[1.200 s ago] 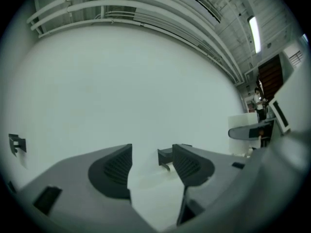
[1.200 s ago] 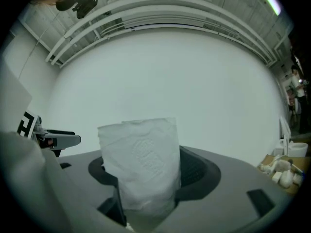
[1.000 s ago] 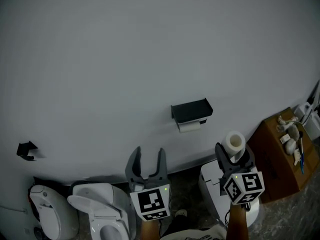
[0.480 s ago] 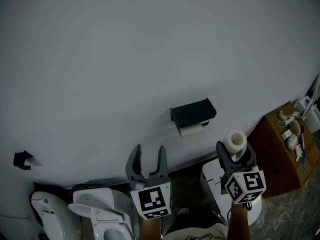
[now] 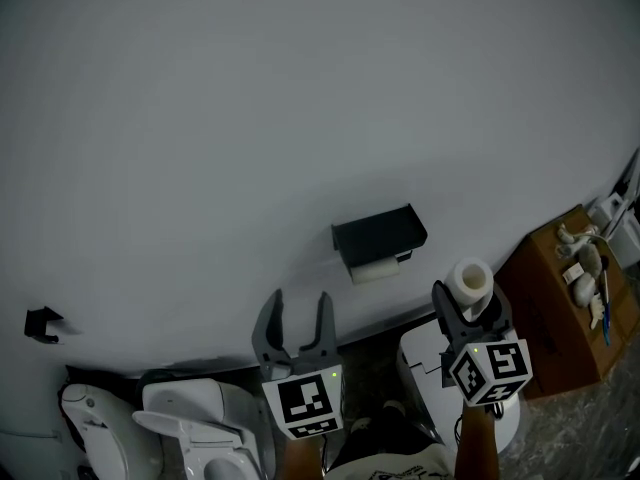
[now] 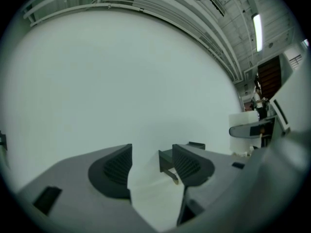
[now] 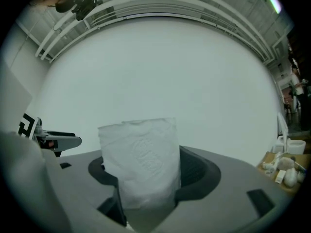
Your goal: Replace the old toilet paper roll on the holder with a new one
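Observation:
A black holder (image 5: 380, 236) hangs on the white wall with a thin old roll (image 5: 376, 269) under its lid. My left gripper (image 5: 297, 313) stands open and empty below and left of it; in the left gripper view the holder (image 6: 167, 162) shows just between the jaws. My right gripper (image 5: 468, 303) is shut on a new toilet paper roll (image 5: 470, 282), upright, to the right of the holder. In the right gripper view the new toilet paper roll (image 7: 141, 163) fills the gap between the jaws.
A white toilet (image 5: 205, 430) stands at lower left, a white bin (image 5: 425, 363) under my right gripper. A brown cabinet (image 5: 565, 308) with small items is at the right. A small black fitting (image 5: 42, 324) sits on the wall far left.
The view has shifted slightly; the holder now sits a little higher and further left in the head view. Both grippers keep their places and states.

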